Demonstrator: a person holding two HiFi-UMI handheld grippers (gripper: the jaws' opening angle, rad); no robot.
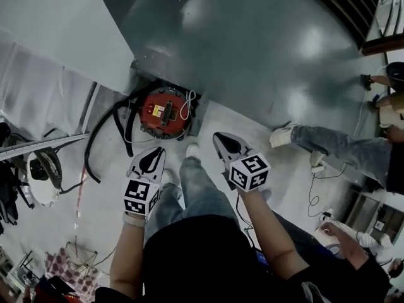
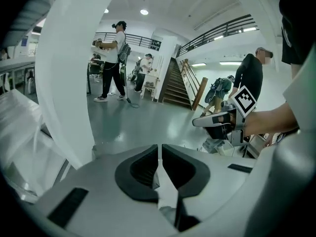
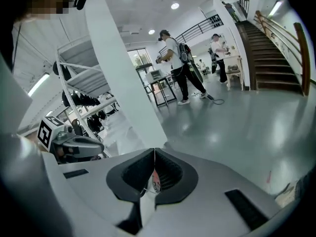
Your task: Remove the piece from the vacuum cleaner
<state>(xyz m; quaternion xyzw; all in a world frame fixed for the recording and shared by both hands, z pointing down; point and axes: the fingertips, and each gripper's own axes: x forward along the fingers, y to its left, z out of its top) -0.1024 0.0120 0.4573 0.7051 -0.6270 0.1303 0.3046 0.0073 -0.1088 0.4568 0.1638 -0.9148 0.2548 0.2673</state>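
In the head view the red round vacuum cleaner (image 1: 163, 111) stands on the floor against a white pillar's foot, its black hose (image 1: 101, 136) curling off to the left. A white cord lies over its top right. My left gripper (image 1: 150, 158) hovers just below the vacuum, jaws shut and empty. My right gripper (image 1: 224, 142) hangs to the vacuum's lower right, also shut on nothing. In the left gripper view the jaws (image 2: 159, 154) meet, with the right gripper (image 2: 219, 121) off to the side. The right gripper view shows closed jaws (image 3: 154, 166) and the left gripper (image 3: 74, 144).
A white pillar (image 1: 69, 30) rises left of the vacuum. A rack with dark gear (image 1: 25, 169) stands at far left. A seated person's legs (image 1: 341, 145) and floor cables (image 1: 312, 191) lie to the right. Other people (image 2: 112, 58) and a staircase (image 2: 177, 85) are farther off.
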